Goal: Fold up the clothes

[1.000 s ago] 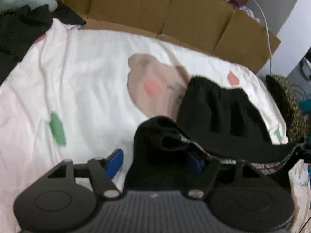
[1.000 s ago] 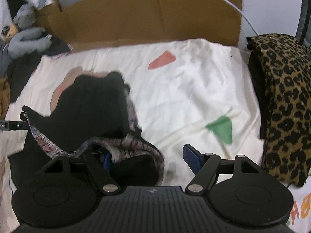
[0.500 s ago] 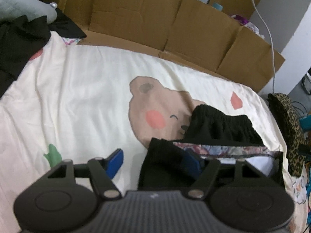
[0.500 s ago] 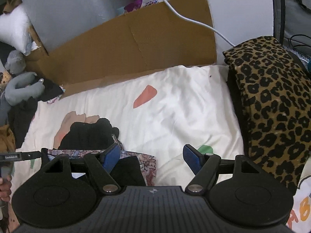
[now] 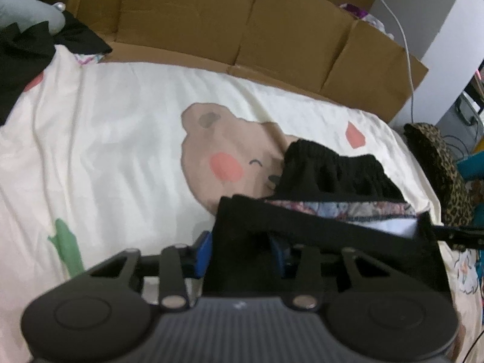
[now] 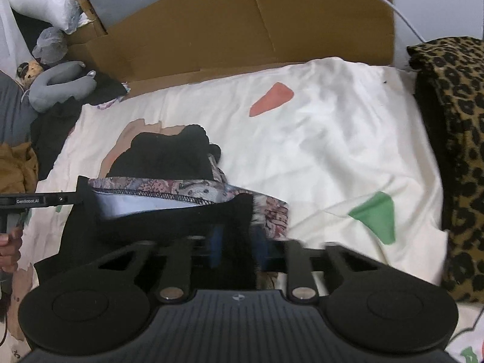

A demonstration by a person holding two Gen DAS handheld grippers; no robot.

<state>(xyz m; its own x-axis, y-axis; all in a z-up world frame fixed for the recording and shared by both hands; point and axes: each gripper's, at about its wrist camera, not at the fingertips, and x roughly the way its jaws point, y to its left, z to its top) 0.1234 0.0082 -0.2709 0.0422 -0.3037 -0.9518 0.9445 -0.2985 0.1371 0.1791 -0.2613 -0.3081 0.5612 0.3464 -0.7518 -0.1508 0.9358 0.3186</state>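
Note:
A black garment [image 5: 332, 178] with a patterned lining [image 6: 187, 189] lies partly on the cream bedsheet [image 5: 121, 139], over its bear print. The near hem is lifted and stretched between both grippers. In the left wrist view my left gripper [image 5: 240, 254] is shut on the hem's left corner, black cloth filling the gap between its blue pads. My right gripper [image 6: 239, 248] is shut on the other corner. The far waistband end of the black garment [image 6: 169, 154] rests bunched on the sheet. A hand [image 6: 9, 248] holds the left gripper's handle at the left edge of the right wrist view.
Flattened cardboard [image 5: 272, 30] walls the far side of the bed. A leopard-print cloth [image 6: 453, 121] lies along the right edge. A grey plush toy [image 6: 57, 87] and dark clothes [image 5: 27, 51] are piled at the far left. A white cable [image 5: 402, 39] hangs over the cardboard.
Both grippers' fingers have drawn in and clamped onto the hem. The hem is now held level and taut between them, lower and closer to the bed than a second ago.

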